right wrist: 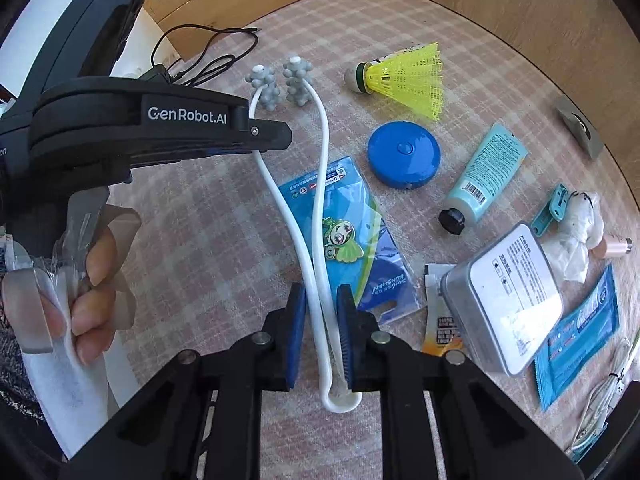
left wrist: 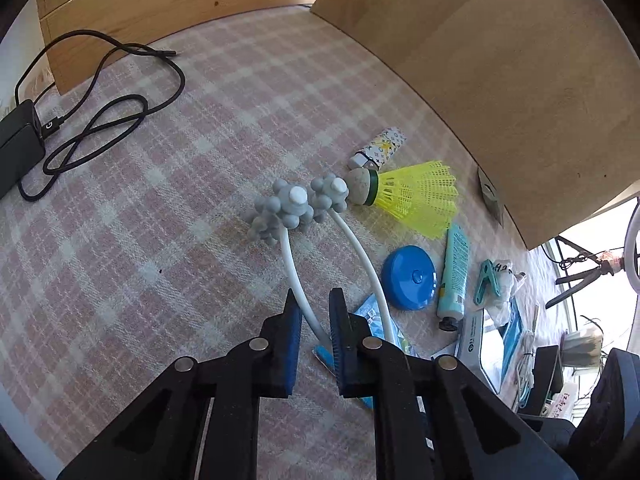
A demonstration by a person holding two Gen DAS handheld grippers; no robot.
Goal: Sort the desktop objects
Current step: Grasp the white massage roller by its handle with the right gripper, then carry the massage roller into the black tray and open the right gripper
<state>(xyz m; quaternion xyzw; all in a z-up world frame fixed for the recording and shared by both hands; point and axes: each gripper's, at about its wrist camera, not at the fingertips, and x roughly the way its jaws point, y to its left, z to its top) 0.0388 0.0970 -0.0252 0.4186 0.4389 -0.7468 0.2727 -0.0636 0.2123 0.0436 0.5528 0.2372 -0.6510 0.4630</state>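
We see a woven checked cloth, matt and slightly rough, covering the tabletop [right wrist: 224, 208]. The massager [right wrist: 316, 184] looks like smooth white plastic with matt grey rubbery knobs. The shuttlecock [right wrist: 404, 76] has a yellow plastic mesh skirt. The tin [right wrist: 504, 300] is dull brushed metal, the round case [right wrist: 404, 154] glossy blue plastic, the back panels [left wrist: 500, 80] bare wood.

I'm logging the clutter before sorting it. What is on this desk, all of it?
massager: 1, white arms, grey knobs, centre
shuttlecock: 1, yellow, far side
round case: 1, blue, right of massager
tube: 1, teal, black cap, right
tin: 1, silver, near right
card packet: 1, blue, under massager
clip: 1, teal, right
cable: 1, black, far left
left tongs: shut on one massager arm
right tongs: shut on both arms near the bend
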